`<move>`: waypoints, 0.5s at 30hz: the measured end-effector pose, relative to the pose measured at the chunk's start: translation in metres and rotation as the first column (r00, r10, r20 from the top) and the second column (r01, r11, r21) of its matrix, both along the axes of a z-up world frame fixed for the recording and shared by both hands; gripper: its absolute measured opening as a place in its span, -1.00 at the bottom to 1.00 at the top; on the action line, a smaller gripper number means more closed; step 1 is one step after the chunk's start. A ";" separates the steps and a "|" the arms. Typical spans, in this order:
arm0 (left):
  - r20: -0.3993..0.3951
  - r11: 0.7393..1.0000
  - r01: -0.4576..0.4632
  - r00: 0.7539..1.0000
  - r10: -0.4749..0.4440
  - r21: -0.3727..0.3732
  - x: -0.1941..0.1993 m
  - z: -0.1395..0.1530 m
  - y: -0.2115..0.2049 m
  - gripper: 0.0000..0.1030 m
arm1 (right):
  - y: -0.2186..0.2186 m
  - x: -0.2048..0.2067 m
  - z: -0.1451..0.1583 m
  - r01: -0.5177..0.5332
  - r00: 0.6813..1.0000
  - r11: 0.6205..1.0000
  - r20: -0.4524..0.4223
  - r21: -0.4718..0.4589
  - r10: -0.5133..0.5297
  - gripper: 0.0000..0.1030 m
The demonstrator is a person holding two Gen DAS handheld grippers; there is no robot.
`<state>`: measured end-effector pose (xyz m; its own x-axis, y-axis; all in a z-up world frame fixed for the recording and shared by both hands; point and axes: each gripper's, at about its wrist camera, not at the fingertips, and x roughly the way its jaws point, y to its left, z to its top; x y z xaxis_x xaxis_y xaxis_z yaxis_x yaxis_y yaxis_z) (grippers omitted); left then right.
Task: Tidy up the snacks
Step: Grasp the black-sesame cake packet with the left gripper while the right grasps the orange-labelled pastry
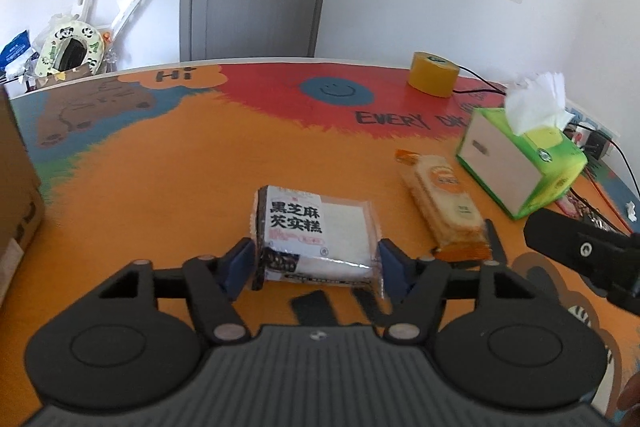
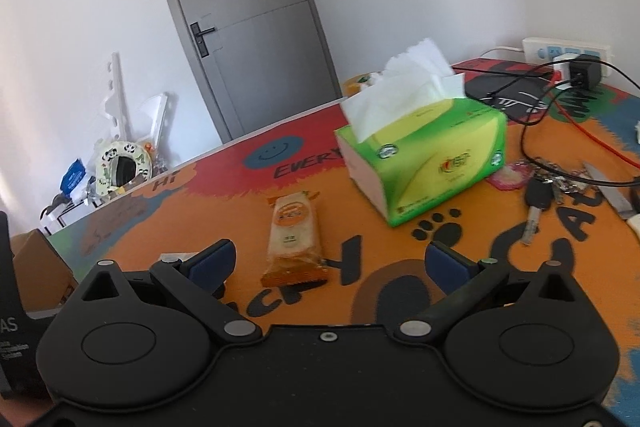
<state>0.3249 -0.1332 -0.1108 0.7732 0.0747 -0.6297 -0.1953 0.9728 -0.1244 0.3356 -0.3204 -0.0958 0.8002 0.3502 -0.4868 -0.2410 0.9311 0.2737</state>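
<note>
A white and black packet of black sesame cake (image 1: pixel 316 227) lies on the colourful table (image 1: pixel 160 187) in the left wrist view. My left gripper (image 1: pixel 316 261) is shut on it, with a blue pad pressing each side of the wrapper. An orange cracker packet (image 1: pixel 444 203) lies to its right. In the right wrist view that orange packet (image 2: pixel 294 239) lies lengthwise, its near end between the fingers of my right gripper (image 2: pixel 330 259) and closer to the left finger. The right gripper stands open and wide, and no pad touches the packet.
A green tissue box (image 2: pixel 424 163) stands right of the orange packet. Keys (image 2: pixel 536 203), cables and a power strip (image 2: pixel 568 55) lie at the far right. A yellow tape roll (image 1: pixel 432 75) sits at the back edge. A cardboard box (image 1: pixel 16 187) stands at the left.
</note>
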 end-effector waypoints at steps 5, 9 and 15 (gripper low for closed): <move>-0.001 1.000 -0.016 1.000 0.016 -0.015 -0.004 0.002 0.018 0.12 | 0.016 0.006 0.000 -0.027 1.000 0.999 0.002 -0.018 0.027 0.99; -0.001 0.999 -0.038 0.999 0.038 -0.025 -0.007 0.005 0.033 0.07 | 0.029 0.014 -0.001 -0.042 0.999 0.999 -0.007 -0.031 0.042 0.99; -0.004 0.997 -0.069 0.998 0.069 -0.042 -0.010 0.006 0.053 0.06 | 0.054 0.029 0.001 -0.072 0.997 0.995 -0.011 -0.070 0.071 0.99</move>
